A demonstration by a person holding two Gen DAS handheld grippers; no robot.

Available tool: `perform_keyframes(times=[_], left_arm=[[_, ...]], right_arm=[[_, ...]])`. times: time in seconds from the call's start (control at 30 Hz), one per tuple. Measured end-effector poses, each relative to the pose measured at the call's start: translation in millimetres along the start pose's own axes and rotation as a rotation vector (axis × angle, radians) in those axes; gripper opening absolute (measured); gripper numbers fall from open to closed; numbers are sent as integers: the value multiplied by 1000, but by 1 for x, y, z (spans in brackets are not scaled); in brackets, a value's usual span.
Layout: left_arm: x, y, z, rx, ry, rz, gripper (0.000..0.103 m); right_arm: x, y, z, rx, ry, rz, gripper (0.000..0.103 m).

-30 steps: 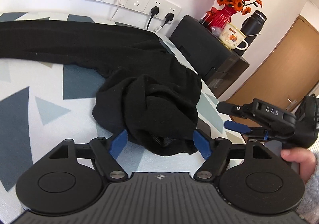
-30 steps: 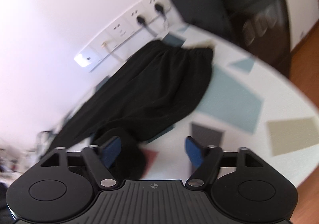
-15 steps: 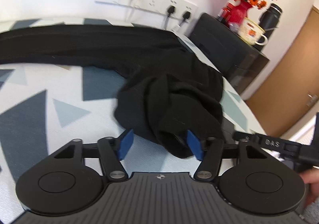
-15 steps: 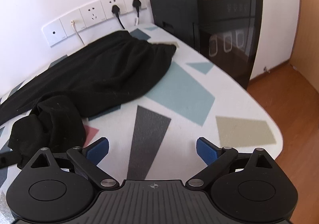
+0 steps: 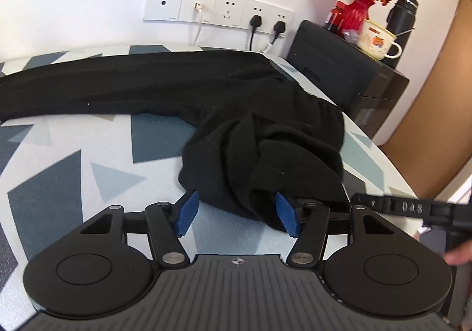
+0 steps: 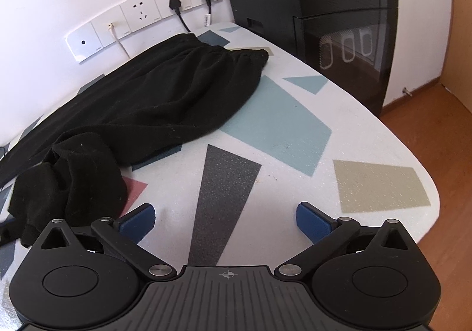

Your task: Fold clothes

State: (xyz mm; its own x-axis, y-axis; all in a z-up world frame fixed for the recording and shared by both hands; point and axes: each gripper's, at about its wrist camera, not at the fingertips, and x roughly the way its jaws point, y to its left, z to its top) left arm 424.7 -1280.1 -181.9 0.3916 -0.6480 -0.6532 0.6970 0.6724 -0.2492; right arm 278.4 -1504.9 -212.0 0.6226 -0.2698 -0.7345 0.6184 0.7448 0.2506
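- The left gripper [image 5: 237, 217] stands part open around the bunched end of the black trousers [image 5: 265, 154], mid-frame.
- The right gripper [image 6: 225, 220] is opening over bare patterned table [image 6: 368, 183], trousers at left.

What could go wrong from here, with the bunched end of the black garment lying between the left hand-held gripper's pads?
1. The left hand-held gripper straddles a thick wad of the black garment; closing may catch several layers, so a lump lifts, not an edge.
2. The right hand-held gripper, jaws opening, has only bare patterned table between them and sits near the table's edge; it may miss the cloth.
3. Pulling may drag the spread part out of line.
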Motion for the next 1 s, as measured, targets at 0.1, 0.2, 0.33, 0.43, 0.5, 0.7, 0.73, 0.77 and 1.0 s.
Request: perform_keyframes(times=[0.1, 0.2, 0.33, 0.43, 0.5, 0.7, 0.73, 0.77, 1.0], left_arm=[[3, -6, 3, 34, -9, 30, 60], [4, -15, 4, 90, -20, 50, 57], [2, -20, 5, 149, -24, 65, 10], [-9, -20, 4, 181, -70, 110, 5], [-21, -19, 5, 206, -124, 163, 4], [-59, 1, 11, 176, -235, 242, 4], [-66, 5, 11, 151, -243, 248, 4], [-73, 10, 12, 126, -253, 253, 4], [-144, 47, 13, -37, -428, 396, 4]], right_arm=[[3, 7, -3, -58, -9, -16, 102], [6, 14, -7, -131, -8, -45, 102], [8, 18, -11, -176, -10, -66, 102], [9, 21, -11, -186, -11, -78, 102], [10, 21, -11, -186, -13, -82, 102], [12, 22, -9, -180, -12, -91, 102], [13, 23, -9, -178, -10, -93, 102], [13, 23, -8, -175, -8, -95, 102], [15, 22, -5, -169, 7, -94, 102]])
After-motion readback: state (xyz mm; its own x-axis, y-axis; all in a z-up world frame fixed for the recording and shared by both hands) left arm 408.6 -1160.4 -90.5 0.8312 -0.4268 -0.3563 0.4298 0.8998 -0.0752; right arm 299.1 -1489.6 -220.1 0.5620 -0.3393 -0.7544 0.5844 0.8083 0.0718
